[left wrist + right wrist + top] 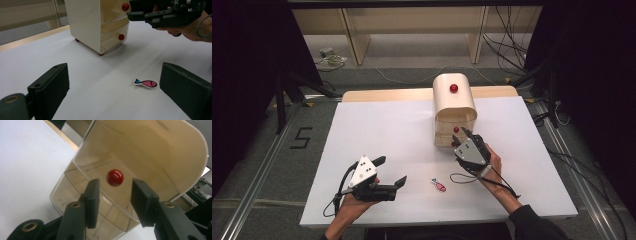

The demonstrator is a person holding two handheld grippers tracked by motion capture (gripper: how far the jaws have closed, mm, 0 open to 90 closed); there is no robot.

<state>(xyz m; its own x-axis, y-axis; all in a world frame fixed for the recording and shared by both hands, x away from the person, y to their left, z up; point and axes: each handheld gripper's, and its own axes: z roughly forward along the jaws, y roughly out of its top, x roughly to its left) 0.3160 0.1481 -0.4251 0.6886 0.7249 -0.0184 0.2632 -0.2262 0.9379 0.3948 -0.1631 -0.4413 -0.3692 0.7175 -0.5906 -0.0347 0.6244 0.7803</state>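
Note:
A cream cabinet (454, 107) with clear drawers and red knobs stands at the back right of the white table (377, 130). My right gripper (464, 134) is held at its front, level with the upper drawer. In the right gripper view its jaws (115, 182) stand either side of that drawer's red knob (115, 177), just short of it, with a gap on both sides. A small pink fish (438, 185) with a blue tail lies flat on the table. My left gripper (393, 170) rests open near the front edge, pointing toward the fish (147, 83), with nothing between its jaws (113, 75).
A second red knob (121, 37) marks the lower drawer, and another (453, 88) sits on the cabinet's rounded top. Cables trail from both grippers over the table front. Beyond the table are wooden furniture legs (354, 45) and loose floor cables (512, 45).

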